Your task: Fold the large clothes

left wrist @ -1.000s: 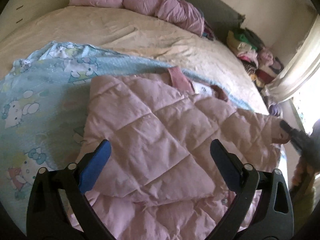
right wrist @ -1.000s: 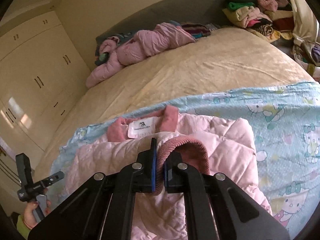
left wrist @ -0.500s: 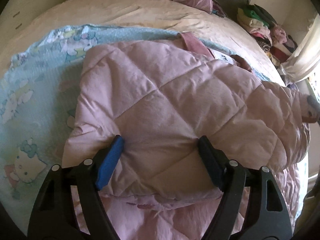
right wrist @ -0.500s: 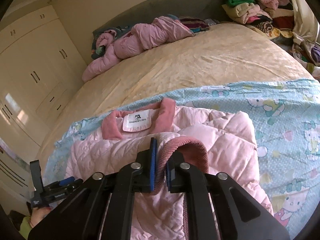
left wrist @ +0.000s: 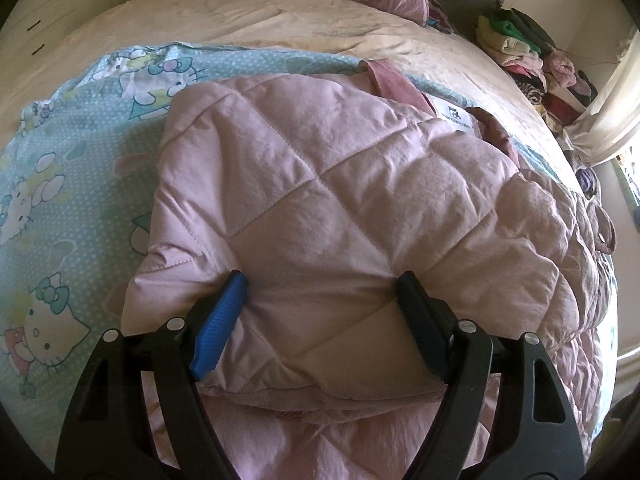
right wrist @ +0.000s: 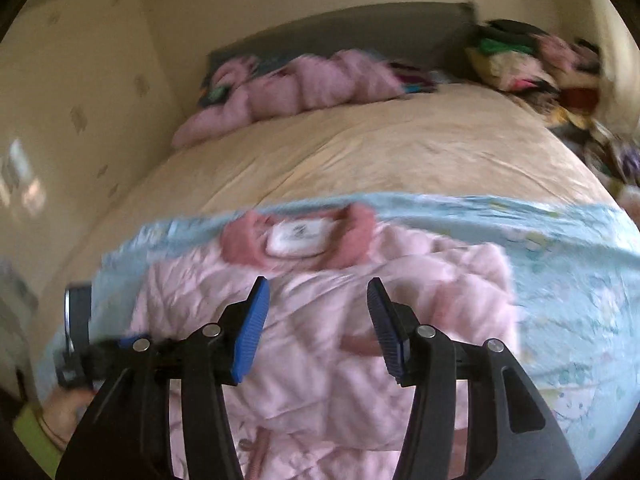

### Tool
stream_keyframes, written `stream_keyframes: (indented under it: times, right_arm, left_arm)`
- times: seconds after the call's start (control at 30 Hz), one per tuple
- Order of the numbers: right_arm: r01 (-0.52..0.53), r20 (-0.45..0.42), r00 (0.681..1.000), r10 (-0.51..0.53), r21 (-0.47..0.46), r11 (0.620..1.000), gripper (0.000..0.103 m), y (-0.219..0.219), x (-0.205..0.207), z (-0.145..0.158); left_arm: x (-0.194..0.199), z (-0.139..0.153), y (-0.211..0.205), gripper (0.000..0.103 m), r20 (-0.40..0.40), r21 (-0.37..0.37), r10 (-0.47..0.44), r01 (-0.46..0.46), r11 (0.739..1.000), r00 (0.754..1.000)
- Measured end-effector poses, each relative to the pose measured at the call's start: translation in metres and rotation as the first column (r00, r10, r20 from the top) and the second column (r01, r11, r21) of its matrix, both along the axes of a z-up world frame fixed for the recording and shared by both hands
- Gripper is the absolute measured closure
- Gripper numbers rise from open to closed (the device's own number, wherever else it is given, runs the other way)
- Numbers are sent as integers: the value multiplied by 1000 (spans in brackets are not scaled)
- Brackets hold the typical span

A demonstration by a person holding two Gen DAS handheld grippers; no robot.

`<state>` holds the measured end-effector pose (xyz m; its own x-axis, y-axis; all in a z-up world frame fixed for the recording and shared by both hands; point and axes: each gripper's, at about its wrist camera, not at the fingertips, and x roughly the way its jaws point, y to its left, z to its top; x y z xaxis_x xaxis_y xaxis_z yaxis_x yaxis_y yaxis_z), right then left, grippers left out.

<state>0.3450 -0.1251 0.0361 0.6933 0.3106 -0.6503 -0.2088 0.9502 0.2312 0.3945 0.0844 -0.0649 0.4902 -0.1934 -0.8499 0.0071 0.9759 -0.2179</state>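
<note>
A pink quilted jacket (left wrist: 340, 168) lies folded on the bed, its dark pink collar and white label (right wrist: 298, 236) toward the headboard. My left gripper (left wrist: 320, 280) points steeply down into the near folded panel. Its wide-set jaws pinch a thick bulge of quilting between the pads. The right wrist view is blurred by motion. In it my right gripper (right wrist: 318, 282) hovers over the jacket (right wrist: 440, 280) with its jaws opening and nothing between them. The dark pink sleeve cuff (right wrist: 358, 344) lies loose below it. At that view's left edge a hand holds the left gripper (right wrist: 80, 320).
Under the jacket lies a light blue cartoon-cat sheet (left wrist: 60, 184) over a beige bedspread (right wrist: 400, 148). A pink snowsuit (right wrist: 320, 80) lies by the grey headboard. Stacked clothes (left wrist: 528, 52) fill the far right corner. A curtain (left wrist: 608, 112) hangs at the right, with wardrobe doors (right wrist: 60, 120) at the left.
The right gripper let go of the dark pink cuff, its jaws spread and it swung sideways. The left gripper dropped onto the jacket, narrowed on the quilted fold, then stayed still.
</note>
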Motion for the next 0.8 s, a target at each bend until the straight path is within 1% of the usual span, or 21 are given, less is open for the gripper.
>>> stream_keyframes:
  times: [0.13, 0.2, 0.23, 0.3, 0.37, 0.43, 0.57, 0.8]
  right_arm:
    - [-88, -106, 991, 80, -73, 993, 52, 44, 15, -28]
    - [-109, -130, 987, 95, -105, 989, 49, 58, 18, -38]
    - [-113, -148, 985, 92, -139, 984, 47, 66, 21, -46]
    - [-110, -176, 981, 79, -174, 979, 43, 73, 24, -59]
    - [-106, -229, 972, 60, -192, 976, 42, 76, 29, -72]
    - [-105, -265, 963, 53, -187, 977, 40, 75, 34, -85]
    - [-83, -283, 958, 36, -156, 984, 40, 71, 38, -97]
    - [-59, -274, 962, 10, -172, 983, 39, 75, 38, -103]
  left_arm:
    - [1, -2, 0, 32, 0, 1, -2, 2, 1000, 1000]
    - [0, -1, -1, 32, 3, 2, -2, 2, 1000, 1000]
    - [0, -2, 0, 32, 6, 2, -3, 3, 1000, 1000]
    - [-1, -3, 0, 32, 10, -1, -4, 4, 1000, 1000]
    - [-1, -3, 1, 32, 13, 0, -6, 6, 1000, 1000]
    - [-2, -4, 2, 32, 15, 6, -9, 9, 1000, 1000]
    - [-2, -4, 1, 32, 17, 10, -13, 13, 1000, 1000]
    - [-1, -4, 2, 32, 17, 11, -13, 12, 1000, 1000]
